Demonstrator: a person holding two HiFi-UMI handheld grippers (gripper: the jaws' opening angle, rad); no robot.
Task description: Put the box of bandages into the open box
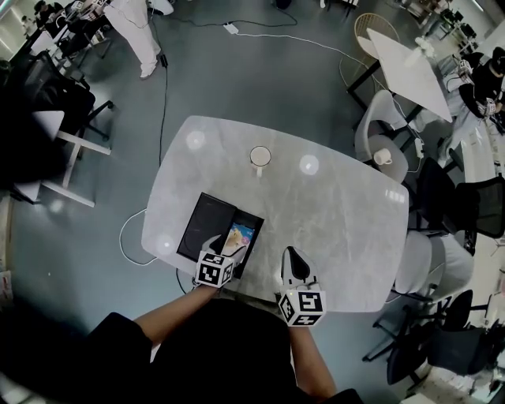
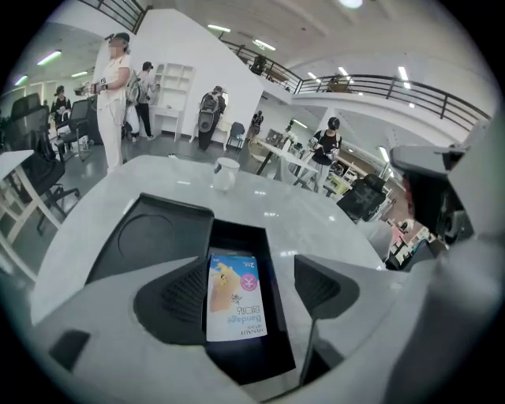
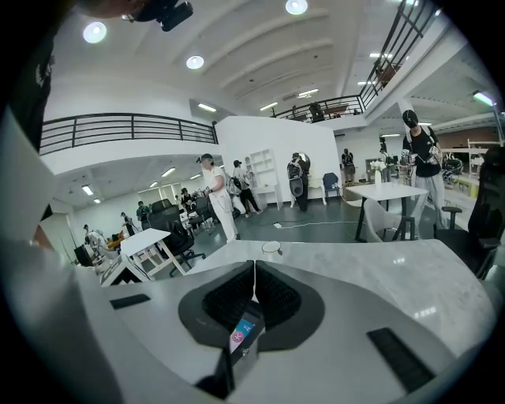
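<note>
Box of bandages: lodged in the open box.
We held the left gripper fingers wide above it, along its long axis; right gripper fingers together, empty.

Right gripper jaws together, cup at twelve o'clock on table, box of bandages at six o'clock

Open hall: grey floor, lit ceiling lamps.
Beyond left gripper: marble table, chairs, white tables, railed balcony.
</note>
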